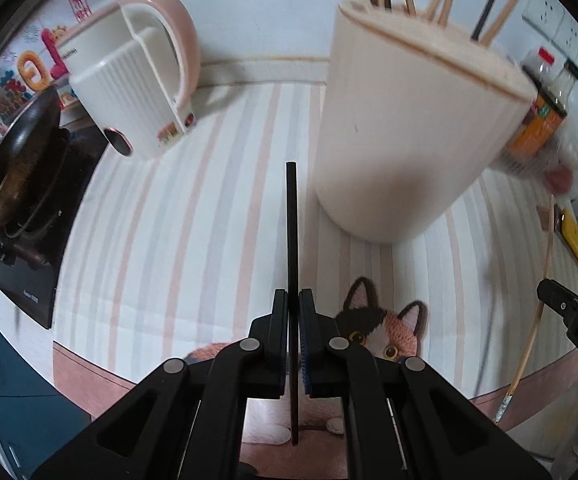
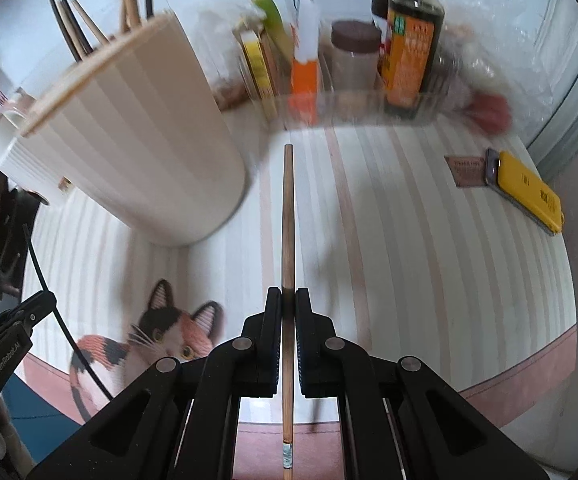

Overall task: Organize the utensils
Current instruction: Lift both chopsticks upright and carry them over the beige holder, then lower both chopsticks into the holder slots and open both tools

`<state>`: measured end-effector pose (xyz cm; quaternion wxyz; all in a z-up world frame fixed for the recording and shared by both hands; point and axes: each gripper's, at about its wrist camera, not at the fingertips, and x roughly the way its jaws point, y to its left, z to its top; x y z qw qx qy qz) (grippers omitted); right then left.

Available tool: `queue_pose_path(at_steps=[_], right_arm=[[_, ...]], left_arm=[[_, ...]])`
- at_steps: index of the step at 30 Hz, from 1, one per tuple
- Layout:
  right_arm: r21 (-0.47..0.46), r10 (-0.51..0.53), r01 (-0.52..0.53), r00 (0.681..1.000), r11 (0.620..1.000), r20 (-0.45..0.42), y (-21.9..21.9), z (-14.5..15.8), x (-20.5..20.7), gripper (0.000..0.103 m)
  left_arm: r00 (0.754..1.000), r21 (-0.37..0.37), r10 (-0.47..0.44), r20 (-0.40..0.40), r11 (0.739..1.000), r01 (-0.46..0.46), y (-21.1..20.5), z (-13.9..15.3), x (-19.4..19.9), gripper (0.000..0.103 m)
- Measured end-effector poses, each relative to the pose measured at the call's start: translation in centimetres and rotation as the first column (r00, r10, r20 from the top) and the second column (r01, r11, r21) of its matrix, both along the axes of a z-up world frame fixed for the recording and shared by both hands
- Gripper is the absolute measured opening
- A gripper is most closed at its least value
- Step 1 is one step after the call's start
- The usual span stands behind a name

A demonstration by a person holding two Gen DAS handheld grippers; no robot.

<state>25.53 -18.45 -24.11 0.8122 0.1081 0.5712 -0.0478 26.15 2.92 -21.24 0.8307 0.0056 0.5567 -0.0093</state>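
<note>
Left claw (image 1: 293,300): clamped on black chopstick (image 1: 291,232), beside holder (image 1: 401,132). Right claw (image 2: 287,298): clamped on bamboo chopstick (image 2: 288,216), beside holder. Left view only: kettle (image 1: 137,80), pan (image 1: 13,168). Right view only: bottles (image 2: 409,48), blurred. Holder's chopsticks cut off.

pink-and-cream striped cloth (image 2: 409,216) with a calico cat print (image 1: 385,332) over the tabletop. cream-and-pink electric kettle (image 1: 137,80) at far left, beside a dark pan (image 1: 13,160) on a black stove (image 1: 29,264). behind, dark sauce bottle with orange label (image 2: 409,52), brown-lidded jar (image 2: 355,60), orange-and-white carton (image 2: 305,60) (blurred). yellow flat case (image 2: 529,192) lying at right, near a brown card (image 2: 467,170).
</note>
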Motion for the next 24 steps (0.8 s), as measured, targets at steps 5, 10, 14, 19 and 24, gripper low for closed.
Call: queue_pose_path(at_steps=[5, 10, 14, 19, 24], right_arm=[[0.02, 0.004, -0.005, 0.998, 1.0, 0.064, 0.5, 2.5, 0.3, 0.007], [0.039, 0.006, -0.011, 0.991, 0.999, 0.131, 1.0, 5.2, 0.7, 0.007], [0.059, 0.008, -0.018, 0.984, 0.998, 0.179, 1.5, 7.3, 1.2, 0.007], [0.079, 0.005, -0.025, 0.97, 0.997, 0.242, 2.0, 10.0, 2.2, 0.007], [0.107, -0.005, -0.028, 0.955, 0.994, 0.296, 2.1, 12.6, 3.9, 0.007]], left_arm=[[0.999, -0.021, 0.02, 0.05, 1.0, -0.018, 0.6, 2.5, 0.0, 0.003], [0.994, -0.047, 0.032, 0.105, 0.998, -0.028, 1.2, 5.1, 0.1, 0.003], [0.987, -0.068, 0.042, 0.154, 0.997, -0.032, 1.7, 7.3, -0.1, 0.002], [0.976, -0.085, 0.054, 0.213, 0.996, -0.036, 2.5, 10.3, 0.0, 0.002], [0.96, -0.096, 0.065, 0.272, 0.995, -0.04, 3.4, 13.6, 0.5, 0.002]])
